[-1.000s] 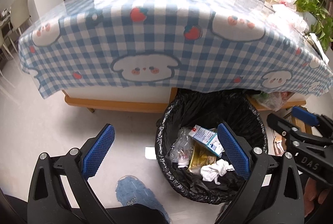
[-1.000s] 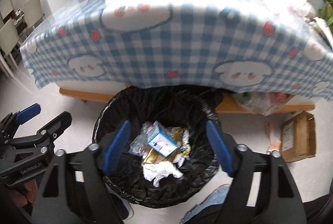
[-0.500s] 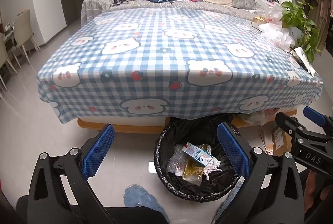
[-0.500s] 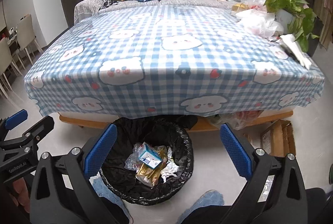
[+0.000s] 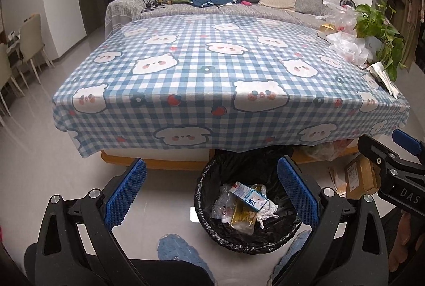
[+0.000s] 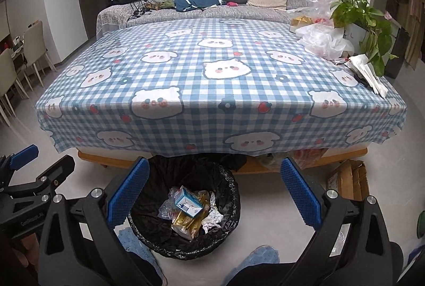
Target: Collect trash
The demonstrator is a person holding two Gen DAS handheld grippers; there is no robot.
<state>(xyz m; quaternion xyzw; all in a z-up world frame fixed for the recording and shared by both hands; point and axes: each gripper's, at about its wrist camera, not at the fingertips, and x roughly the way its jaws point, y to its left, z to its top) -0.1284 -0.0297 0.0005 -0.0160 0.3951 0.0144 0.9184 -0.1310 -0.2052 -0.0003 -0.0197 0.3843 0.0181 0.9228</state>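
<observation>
1. left gripper (image 5: 211, 193) and right gripper (image 6: 213, 193) both stood wide apart, holding nothing, above the bin (image 6: 233, 209).
2. the trash (image 6: 190, 209) lay inside the bin, which sat half under the table's (image 6: 212, 89) near edge.

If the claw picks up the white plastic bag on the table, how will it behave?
The white plastic bag is thin and crumpled, so it is probably floppy and light. It may sag or slip between the pads. Whether anything is inside cannot be seen, so its weight is uncertain.
</observation>
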